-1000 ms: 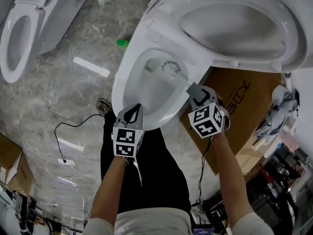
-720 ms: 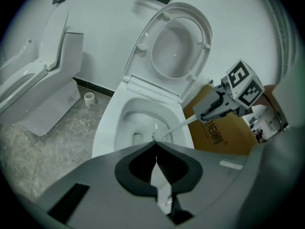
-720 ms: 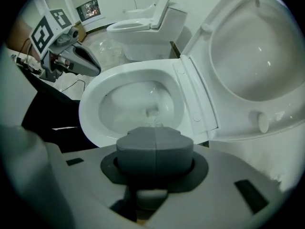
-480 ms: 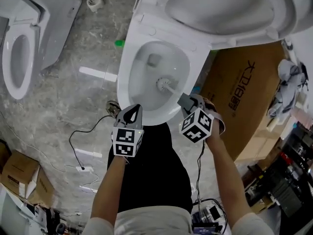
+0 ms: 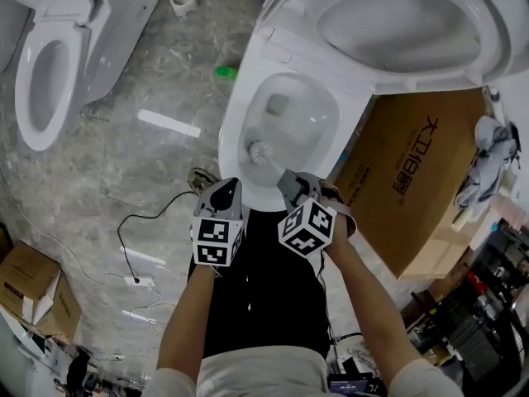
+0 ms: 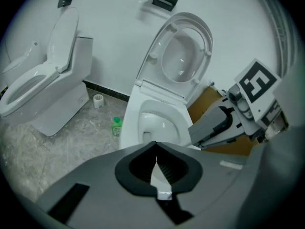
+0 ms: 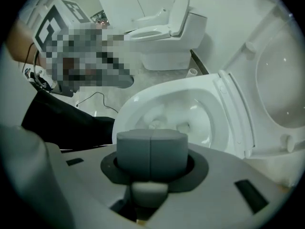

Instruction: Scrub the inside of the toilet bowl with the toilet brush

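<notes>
Fingers of the left gripper (image 5: 220, 195) are pressing together on nothing, just left of centre, by the near rim of the toilet bowl (image 5: 234, 131). Further right, the toilet brush (image 5: 261, 150) is resting its head on the bowl's near-left wall, its handle slanting down and right into the right gripper (image 5: 291, 184), whose fingers are clamping it. The next scrubbing stroke is probably depending on that gripper pushing along this slant.

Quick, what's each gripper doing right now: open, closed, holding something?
Left gripper: jaws closed, nothing between them.
Right gripper: jaws closed on the toilet brush, its head inside the toilet bowl.
</notes>
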Motion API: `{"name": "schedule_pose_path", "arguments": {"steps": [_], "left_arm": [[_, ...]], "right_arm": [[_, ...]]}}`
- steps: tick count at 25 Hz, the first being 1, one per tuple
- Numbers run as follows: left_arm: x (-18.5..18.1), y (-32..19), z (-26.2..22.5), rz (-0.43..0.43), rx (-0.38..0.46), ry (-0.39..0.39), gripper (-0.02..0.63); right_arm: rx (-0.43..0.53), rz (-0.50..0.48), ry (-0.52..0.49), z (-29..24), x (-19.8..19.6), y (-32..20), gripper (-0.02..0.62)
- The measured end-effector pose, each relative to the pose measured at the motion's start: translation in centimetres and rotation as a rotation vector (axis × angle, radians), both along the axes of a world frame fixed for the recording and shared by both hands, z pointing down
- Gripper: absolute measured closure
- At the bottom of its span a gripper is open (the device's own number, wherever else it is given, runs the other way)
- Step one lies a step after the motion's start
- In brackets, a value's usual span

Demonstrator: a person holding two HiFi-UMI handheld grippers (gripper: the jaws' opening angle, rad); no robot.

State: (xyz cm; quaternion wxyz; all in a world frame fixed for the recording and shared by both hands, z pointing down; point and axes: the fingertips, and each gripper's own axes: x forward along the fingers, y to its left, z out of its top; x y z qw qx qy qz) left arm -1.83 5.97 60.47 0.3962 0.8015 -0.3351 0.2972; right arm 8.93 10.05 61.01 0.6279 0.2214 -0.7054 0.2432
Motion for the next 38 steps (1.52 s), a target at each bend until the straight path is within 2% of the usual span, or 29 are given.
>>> {"name": "schedule_pose_path", "arguments": {"steps": [8, 16, 20, 24, 33, 38], "left_arm": [[-2.0, -0.1, -0.2, -0.154, -0.015, 0.011, 0.597], [-2.6, -0.6, 0.0, -0.305, -0.014, 0.002, 0.597], [-1.7, -0.9, 0.1, -0.351, -0.012, 0.007, 0.597], [-0.7, -1.2, 0.2, -0.361, -0.013, 0.012, 0.597], [1.7, -1.4, 0.7, -0.312, -0.021, 0.011, 0.597], [2.4, -1.6, 0.5, -0.286, -0.019, 0.010, 0.597]], "right_arm": [[0.071, -0.150, 0.006, -0.5, -2.6, -6.4, 0.449], [0.094, -0.258, 0.020, -0.2, -0.8, -11.1, 0.449], [0.125, -0.235, 0.031, -0.4, 1.1, -13.5, 0.449], [0.137, -0.206, 0.029, -0.2, 2.6, -15.0, 0.449], [0.177, -0.080, 0.045, 0.4, 7.7, -15.6, 0.449], [0.188, -0.053, 0.048, 0.4, 8.6, -15.2, 0.449]]}}
